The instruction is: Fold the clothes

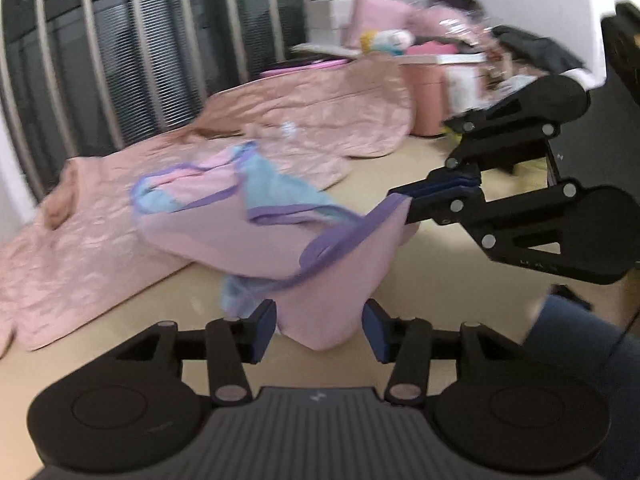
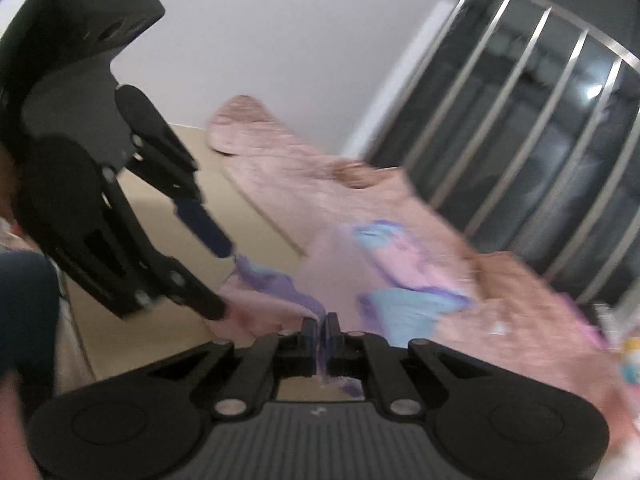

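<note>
- While my right gripper (image 1: 404, 196) pinches the purple-trimmed edge of the pink garment (image 1: 248, 236), that garment hangs bunched across the middle of the left wrist frame, half over the pink quilt (image 1: 100, 240), half above the tan floor (image 1: 420, 264).
- I judge this a lift-and-spread step; the cloth is not folded.
- My left gripper (image 1: 319, 330), at lower centre, stands wide open, pink cloth drooping between its pads (image 1: 264, 320), gripping nothing.
- The next move likely calls for closing my left on a matching edge.
- In the right wrist frame, my right jaws sit nearly shut on the trim.
</note>
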The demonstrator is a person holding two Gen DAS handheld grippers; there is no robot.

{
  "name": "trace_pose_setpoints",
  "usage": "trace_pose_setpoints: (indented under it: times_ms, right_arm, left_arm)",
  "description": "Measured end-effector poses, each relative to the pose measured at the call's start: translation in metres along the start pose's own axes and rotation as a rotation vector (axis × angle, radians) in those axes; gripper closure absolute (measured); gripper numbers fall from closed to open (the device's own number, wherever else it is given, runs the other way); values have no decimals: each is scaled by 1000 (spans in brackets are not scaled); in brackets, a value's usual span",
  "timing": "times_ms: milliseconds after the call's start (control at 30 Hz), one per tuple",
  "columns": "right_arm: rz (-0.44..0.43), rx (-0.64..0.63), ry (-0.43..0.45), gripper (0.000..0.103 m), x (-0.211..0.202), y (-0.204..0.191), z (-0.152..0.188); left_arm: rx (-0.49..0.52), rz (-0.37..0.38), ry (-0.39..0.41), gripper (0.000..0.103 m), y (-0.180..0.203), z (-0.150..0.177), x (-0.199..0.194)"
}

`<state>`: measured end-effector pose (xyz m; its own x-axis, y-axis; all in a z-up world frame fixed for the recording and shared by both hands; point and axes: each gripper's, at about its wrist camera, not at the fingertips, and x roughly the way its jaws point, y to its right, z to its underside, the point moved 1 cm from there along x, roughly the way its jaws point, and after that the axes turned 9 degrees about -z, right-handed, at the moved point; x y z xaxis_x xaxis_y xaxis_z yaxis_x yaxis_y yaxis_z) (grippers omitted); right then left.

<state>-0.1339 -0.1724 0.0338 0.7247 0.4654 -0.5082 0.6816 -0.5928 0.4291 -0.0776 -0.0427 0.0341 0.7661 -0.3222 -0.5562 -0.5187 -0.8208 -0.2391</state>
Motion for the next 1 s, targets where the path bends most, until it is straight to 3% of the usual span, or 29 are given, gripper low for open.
trace_pose_setpoints:
  times_ms: [133, 267, 333, 500, 733, 767, 800, 867, 933, 1000]
  right_arm:
    - [32, 22, -57, 100, -12, -1, 17]
    - [42, -55, -106, 99, -8, -8, 26]
    - [36, -78, -102, 99, -5, -9, 26]
    - [32, -88, -92, 99, -5, -16, 20]
    - [29, -89, -94, 99, -4, -18, 20]
    - [30, -88, -93, 99, -4, -19, 20]
    - [32, -88, -92, 99, -4, -19, 20]
    - [33, -84, -90, 99, -5, -20, 20]
    - [28, -77, -94, 99, -6, -20, 22]
    - [-10, -90, -115, 86, -7, -25, 24]
  left_arm:
    - [77, 77, 9, 55, 11, -4, 6]
    - [99, 219, 2, 55, 5, -19, 4]
    - [142, 247, 9, 55, -2, -28, 2]
    - [421, 196, 2, 55, -1, -41, 19]
    - [573, 195, -35, 55, 11, -36, 50]
    - [589, 197, -33, 63, 15, -34, 50]
    - [600, 191, -26, 83, 19, -32, 49]
    - [579, 103, 26, 99, 24, -27, 41]
    - [557, 15, 78, 101, 29, -22, 33]
    - [533, -73, 130, 101, 33, -17, 24]
